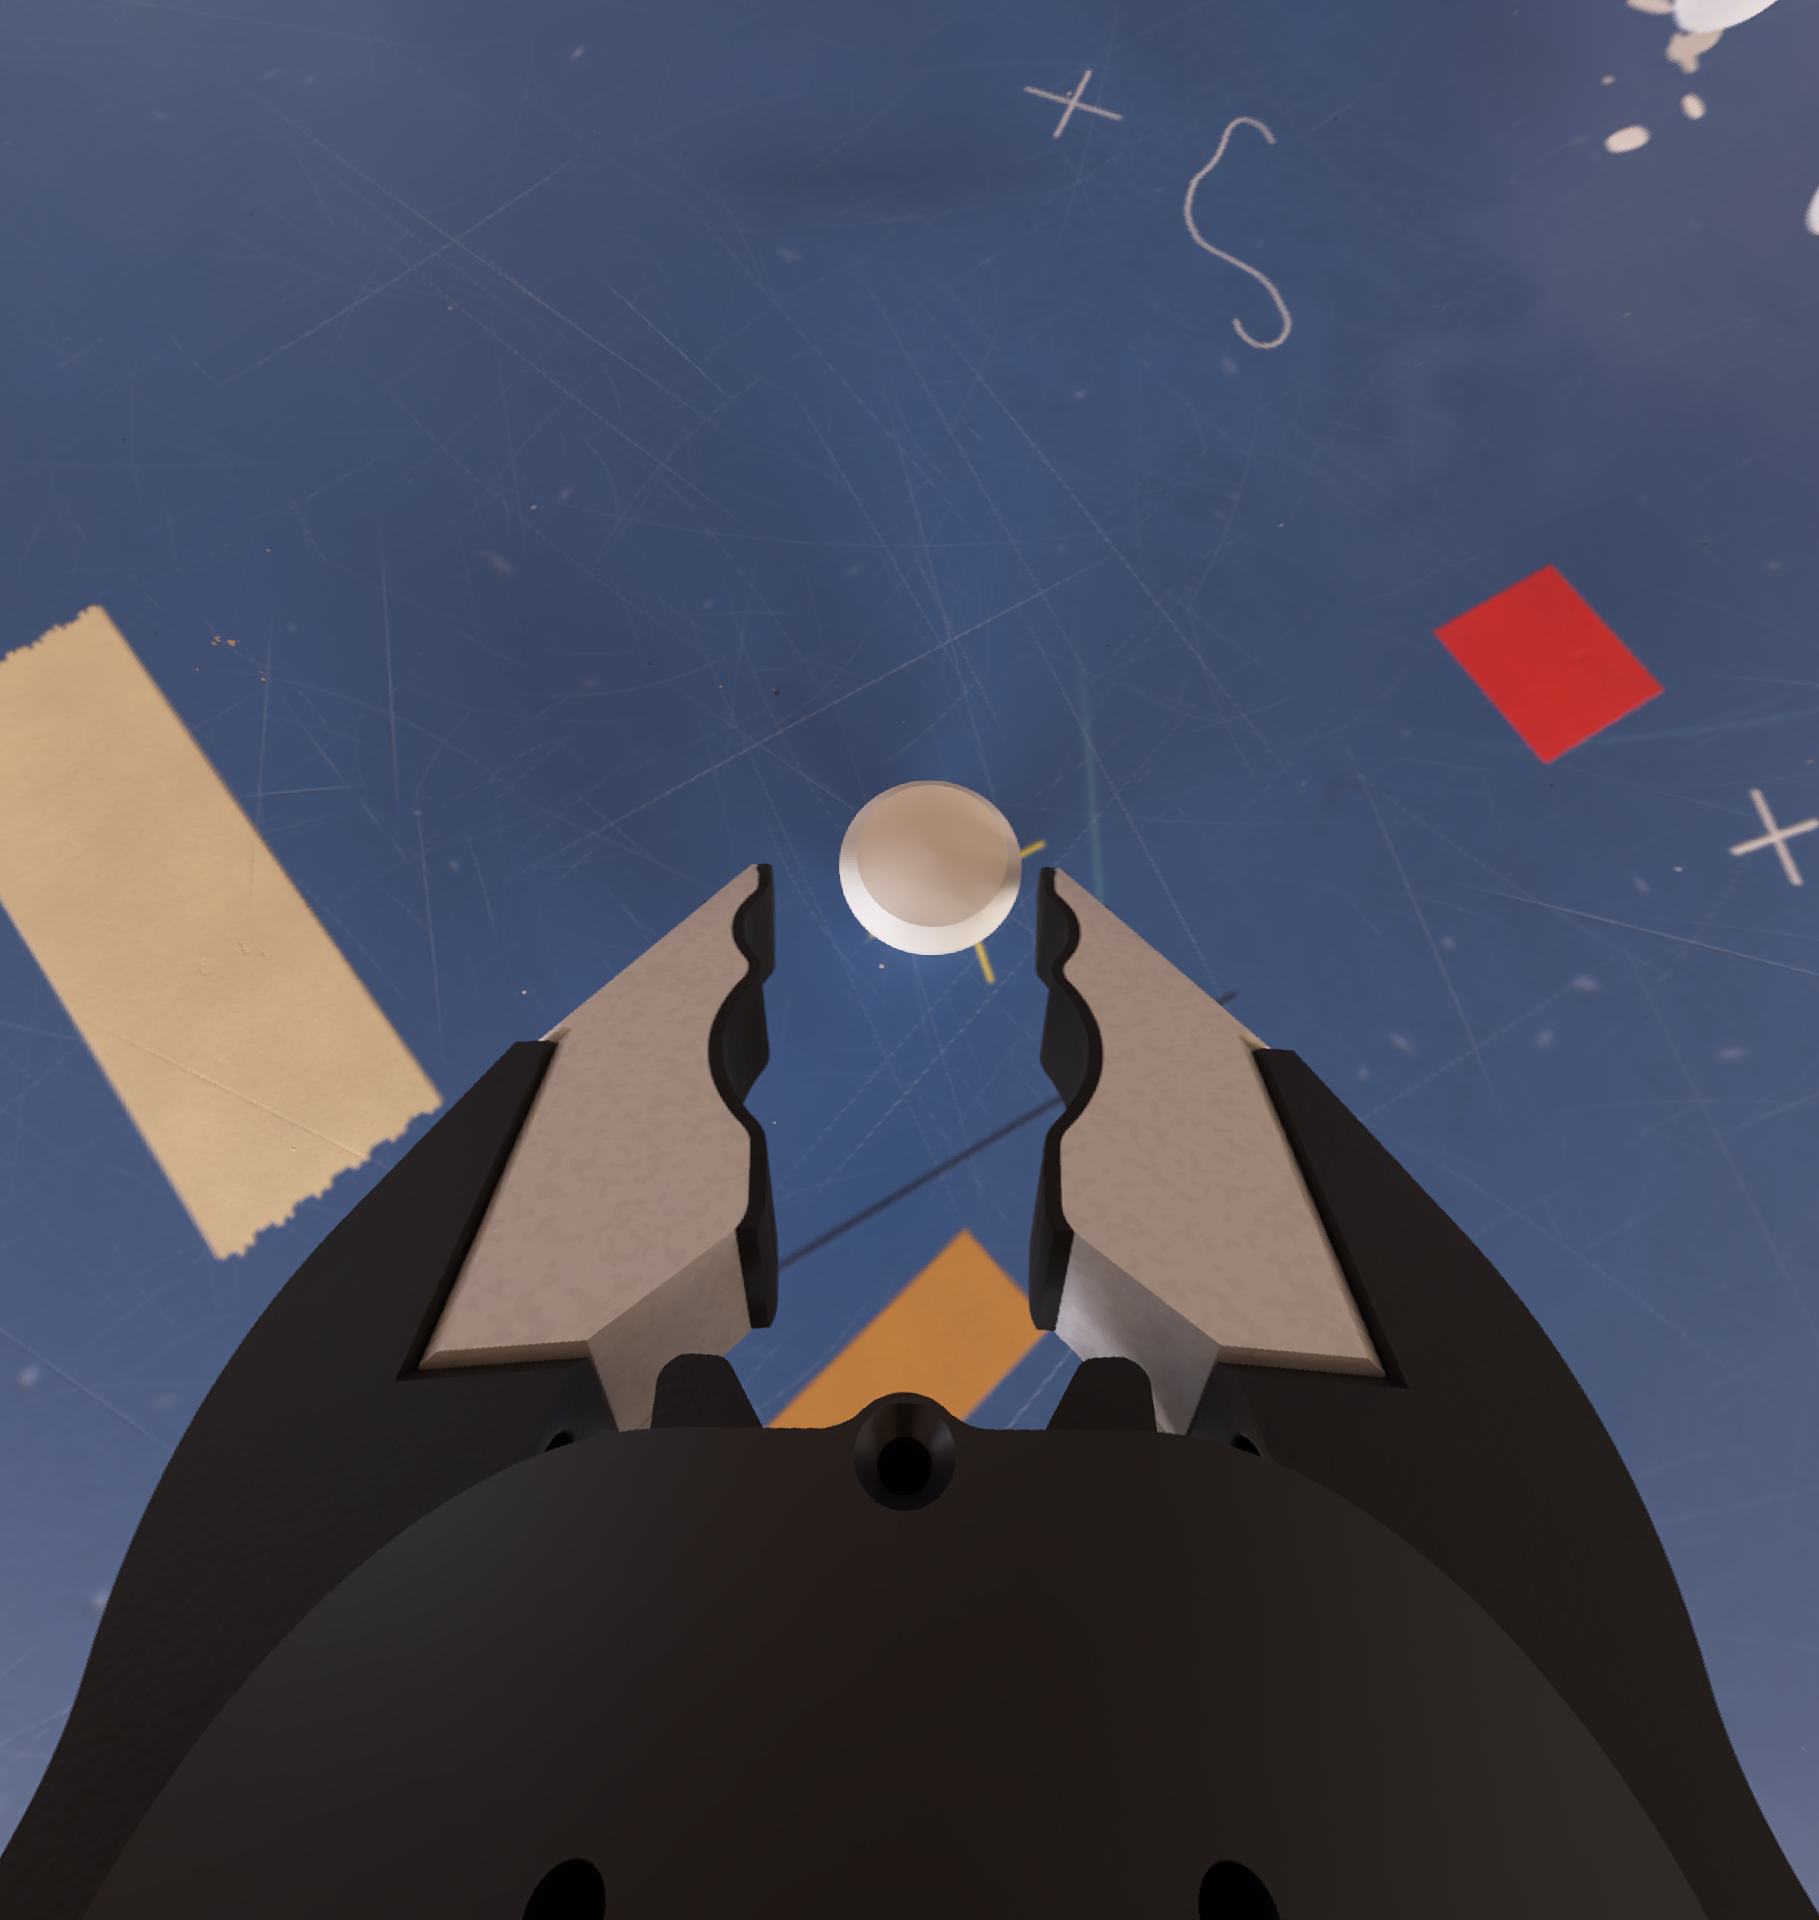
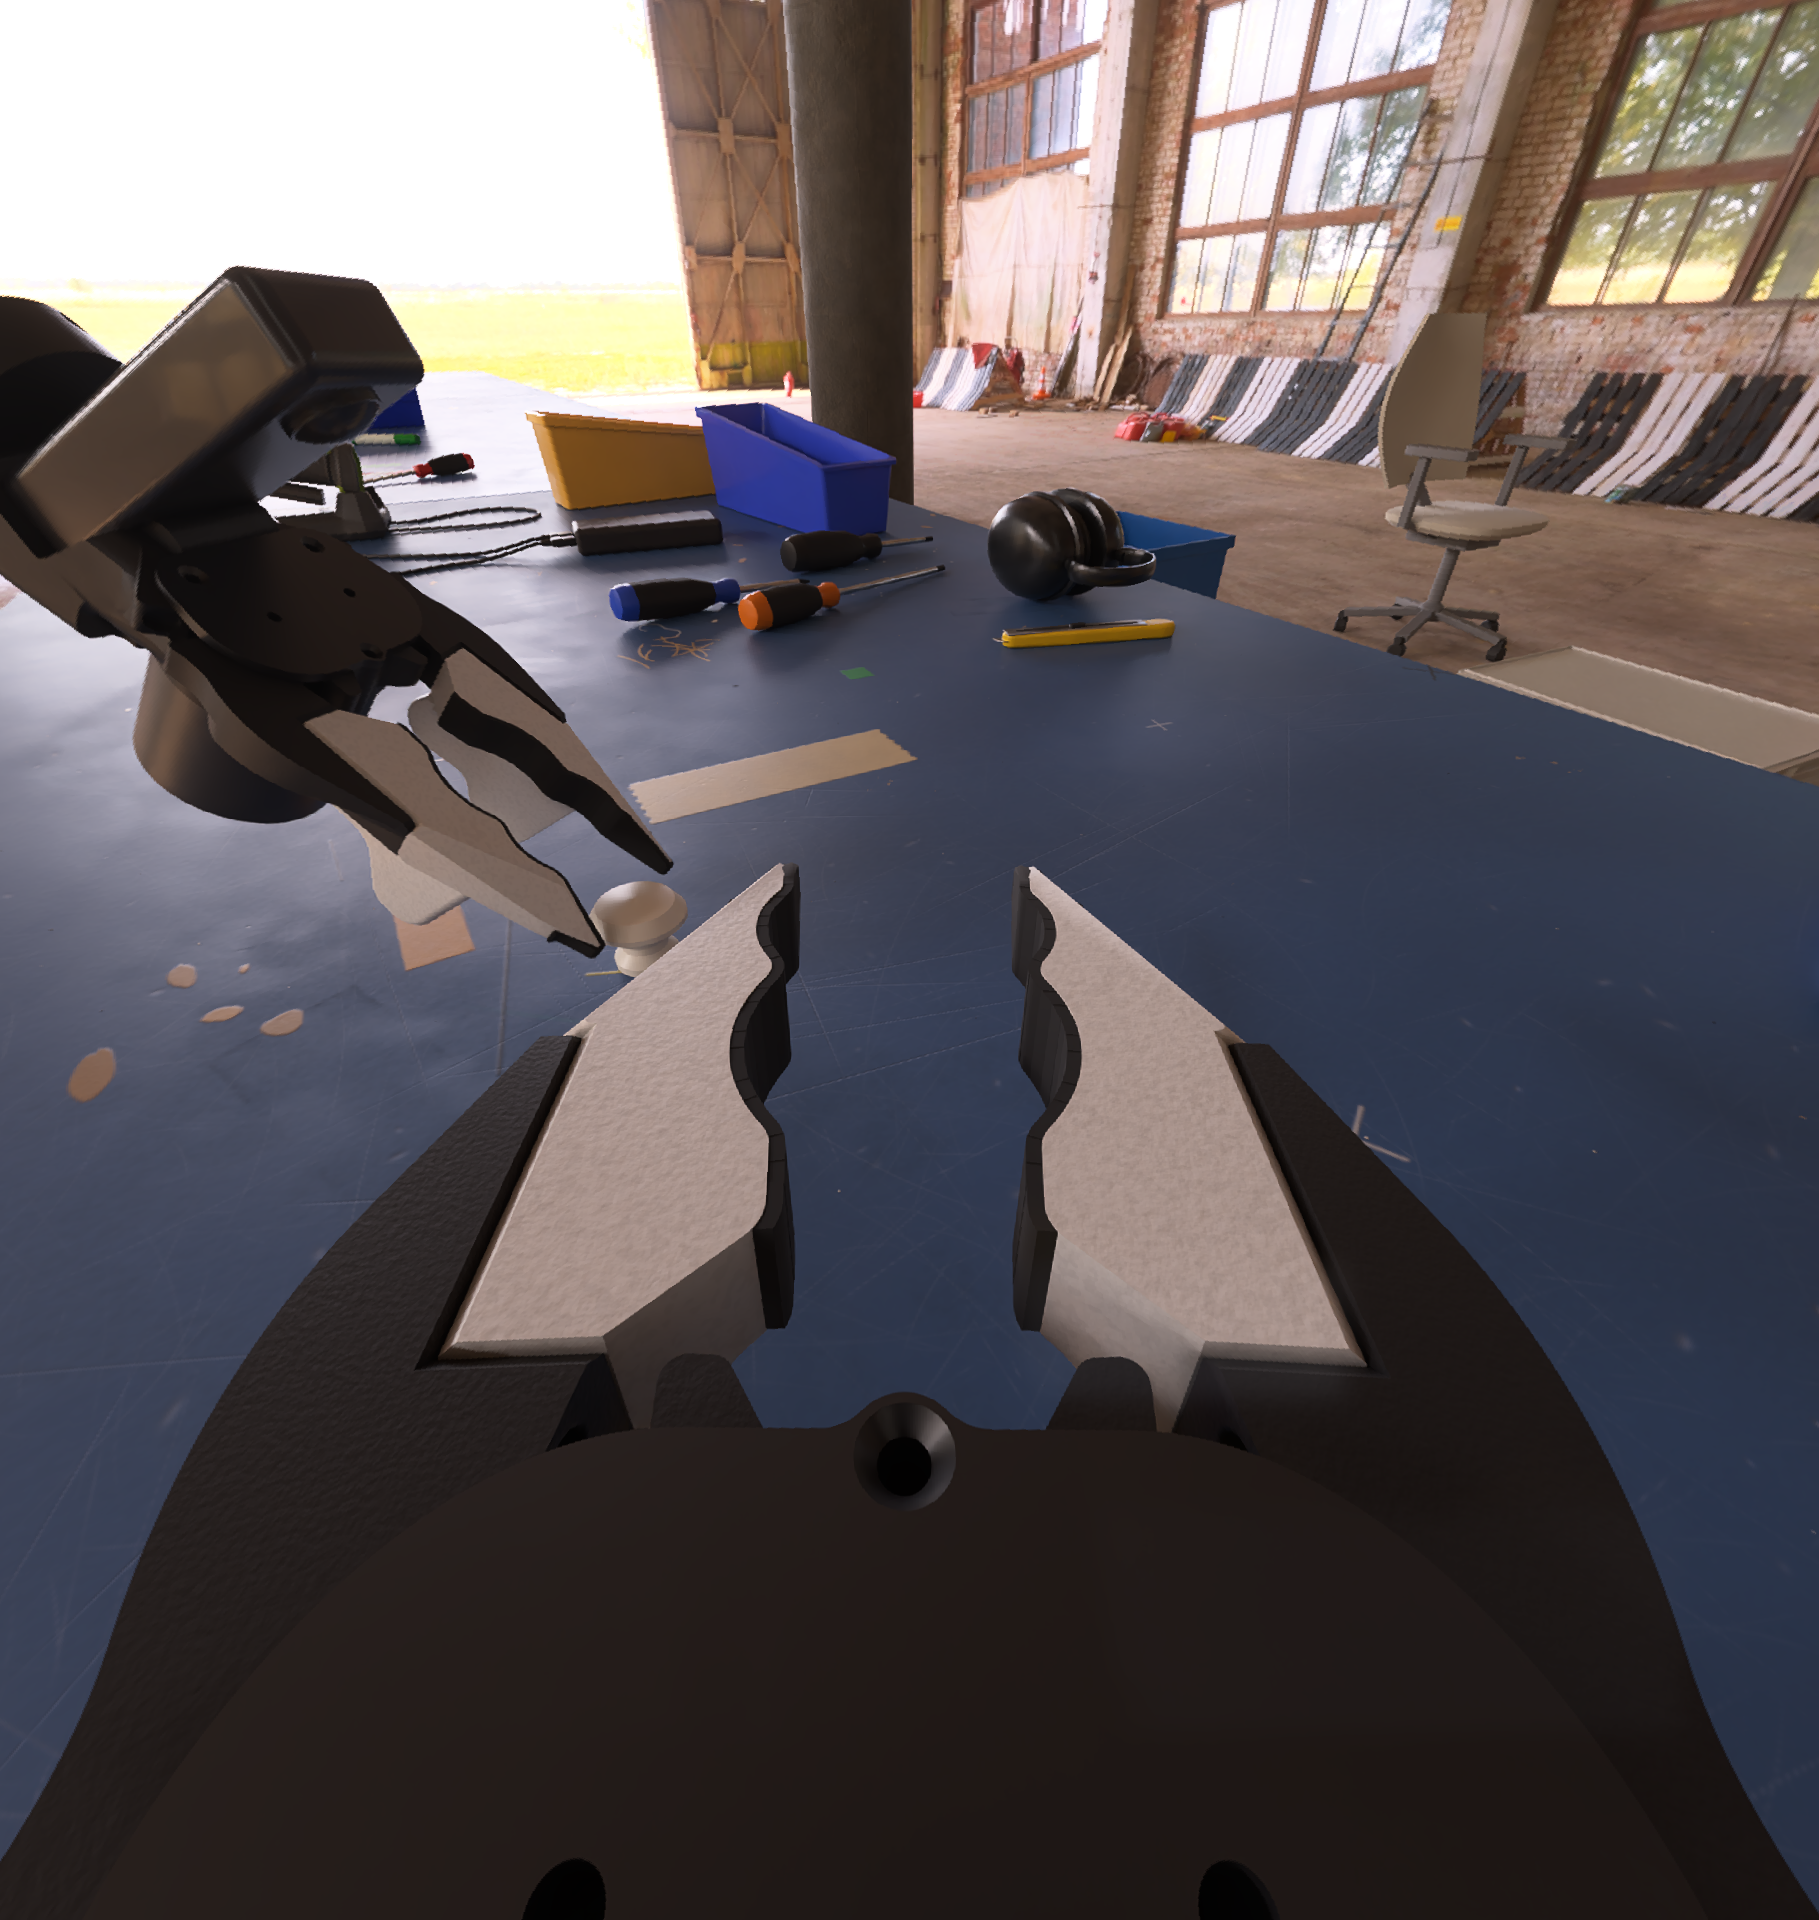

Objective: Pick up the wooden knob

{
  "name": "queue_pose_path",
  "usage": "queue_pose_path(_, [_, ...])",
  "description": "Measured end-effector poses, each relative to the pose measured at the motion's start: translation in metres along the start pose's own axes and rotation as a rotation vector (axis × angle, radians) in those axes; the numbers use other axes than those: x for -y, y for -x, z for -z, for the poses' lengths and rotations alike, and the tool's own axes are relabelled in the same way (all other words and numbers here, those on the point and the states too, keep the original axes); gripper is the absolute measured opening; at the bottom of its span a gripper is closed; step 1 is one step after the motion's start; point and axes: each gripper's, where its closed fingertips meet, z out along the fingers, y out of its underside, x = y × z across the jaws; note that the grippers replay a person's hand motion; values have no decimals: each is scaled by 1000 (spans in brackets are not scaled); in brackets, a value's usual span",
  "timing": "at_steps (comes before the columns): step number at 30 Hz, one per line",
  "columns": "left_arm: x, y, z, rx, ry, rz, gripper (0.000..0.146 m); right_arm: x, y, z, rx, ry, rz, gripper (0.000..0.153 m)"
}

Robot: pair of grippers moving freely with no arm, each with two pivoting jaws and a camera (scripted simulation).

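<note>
The wooden knob (image 1: 930, 865) is pale and round and stands upright on the blue table. In the left wrist view it sits just beyond my left gripper (image 1: 905, 878), between the lines of the two fingertips. The left gripper is open and empty, angled down at the knob. In the right wrist view the knob (image 2: 637, 918) stands on its small base, with the left gripper (image 2: 630, 902) right above and beside it. My right gripper (image 2: 905, 881) is open and empty, hovering over the bare table to the right of the knob.
A strip of tan tape (image 1: 167, 925), a red patch (image 1: 1549, 662) and an orange patch (image 1: 936, 1330) lie flat on the table. Farther back are screwdrivers (image 2: 780, 603), a yellow bin (image 2: 619, 457), a blue bin (image 2: 796, 462), black ear defenders (image 2: 1061, 542) and a yellow knife (image 2: 1087, 632).
</note>
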Motion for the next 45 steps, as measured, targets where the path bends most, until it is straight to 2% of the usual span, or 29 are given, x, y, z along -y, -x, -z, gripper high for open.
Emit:
queue_pose_path(2, [-2, 2, -4, 16, 15, -12, 58, 0, 0, 0, -1, 1, 0, 41])
queue_pose_path(4, [-5, 1, -9, 25, 36, -33, 58, 0, 0, 0, -1, 0, -1, 41])
queue_pose_path(9, [-2, -7, -12, 15, 27, -62, 37, 0, -1, 0, -1, -3, -6, 41])
queue_pose_path(17, [4, -31, -3, -33, -11, -141, 37, 0, -1, 0, 1, -2, -6, 41])
queue_pose_path(25, [13, -85, 2, -183, -65, -206, 37, 0, -1, 0, 0, -5, -7, 41])
queue_pose_path(34, [-1, -131, -3, -323, -43, -220, 37, 1, -1, 1, -1, -12, -2, 41])
queue_pose_path(45, [0, -134, -11, -313, -31, -234, 37, 1, 0, 1, -2, -13, 4, 41])
